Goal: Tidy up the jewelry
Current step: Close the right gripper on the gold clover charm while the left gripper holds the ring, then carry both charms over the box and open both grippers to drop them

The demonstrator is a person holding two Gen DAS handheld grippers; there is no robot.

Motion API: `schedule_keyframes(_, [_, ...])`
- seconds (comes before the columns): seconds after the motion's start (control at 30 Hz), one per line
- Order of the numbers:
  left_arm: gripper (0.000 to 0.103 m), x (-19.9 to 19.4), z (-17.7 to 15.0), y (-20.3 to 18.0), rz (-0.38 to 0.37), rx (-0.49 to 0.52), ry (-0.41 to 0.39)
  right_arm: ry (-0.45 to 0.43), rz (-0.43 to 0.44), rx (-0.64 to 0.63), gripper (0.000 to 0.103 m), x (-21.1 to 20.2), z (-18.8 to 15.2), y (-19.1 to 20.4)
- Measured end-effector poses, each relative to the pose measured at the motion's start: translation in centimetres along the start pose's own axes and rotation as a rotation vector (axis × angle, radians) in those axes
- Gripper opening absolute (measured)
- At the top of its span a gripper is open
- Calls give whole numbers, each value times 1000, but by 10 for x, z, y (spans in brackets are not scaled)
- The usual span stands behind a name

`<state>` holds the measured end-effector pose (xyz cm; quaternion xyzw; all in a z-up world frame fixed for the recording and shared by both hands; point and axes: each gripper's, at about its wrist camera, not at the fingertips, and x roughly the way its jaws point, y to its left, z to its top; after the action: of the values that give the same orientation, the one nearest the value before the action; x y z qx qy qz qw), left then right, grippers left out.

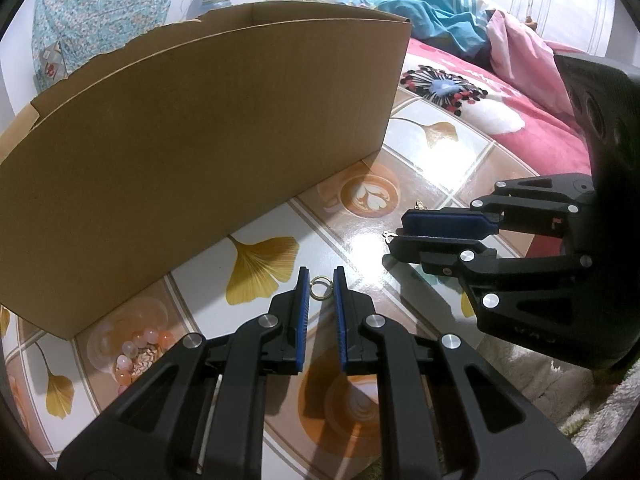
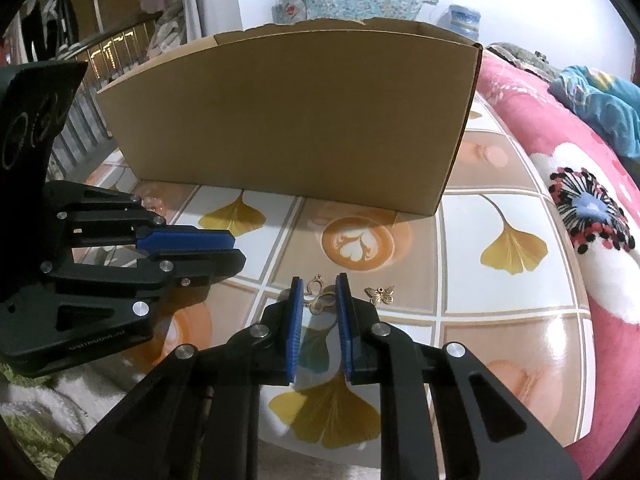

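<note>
Jewelry here is tiny, light and thin, likely to skid on the glossy mat [image 2: 500, 292], so pinching across the flat faces looks safest. Left gripper [image 1: 322, 280] is parted around a small metal ring [image 1: 321, 288]; right gripper [image 2: 319, 294] is parted around an openwork butterfly pendant [image 2: 318, 298], not yet clenched. Just beside lies a brass butterfly charm [image 2: 380, 294]. Pale beads [image 1: 134, 350] sit left. Beyond stands a stiff cardboard box [image 2: 288, 120].

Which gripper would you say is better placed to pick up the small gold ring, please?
Left. The left gripper is open with the ring between its fingertips; the right gripper brackets a butterfly charm instead.
</note>
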<state>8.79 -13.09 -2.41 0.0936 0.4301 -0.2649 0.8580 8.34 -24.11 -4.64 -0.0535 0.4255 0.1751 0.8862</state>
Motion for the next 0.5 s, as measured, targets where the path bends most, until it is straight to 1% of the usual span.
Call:
schedule_keyframes(0.33, [11, 0, 0, 0, 0, 3, -2, -7, 24, 39, 16, -1, 0, -7])
schedule_keyframes(0.5, [11, -3, -1, 2, -5, 10, -10, -28, 27, 41, 16, -7, 1, -8])
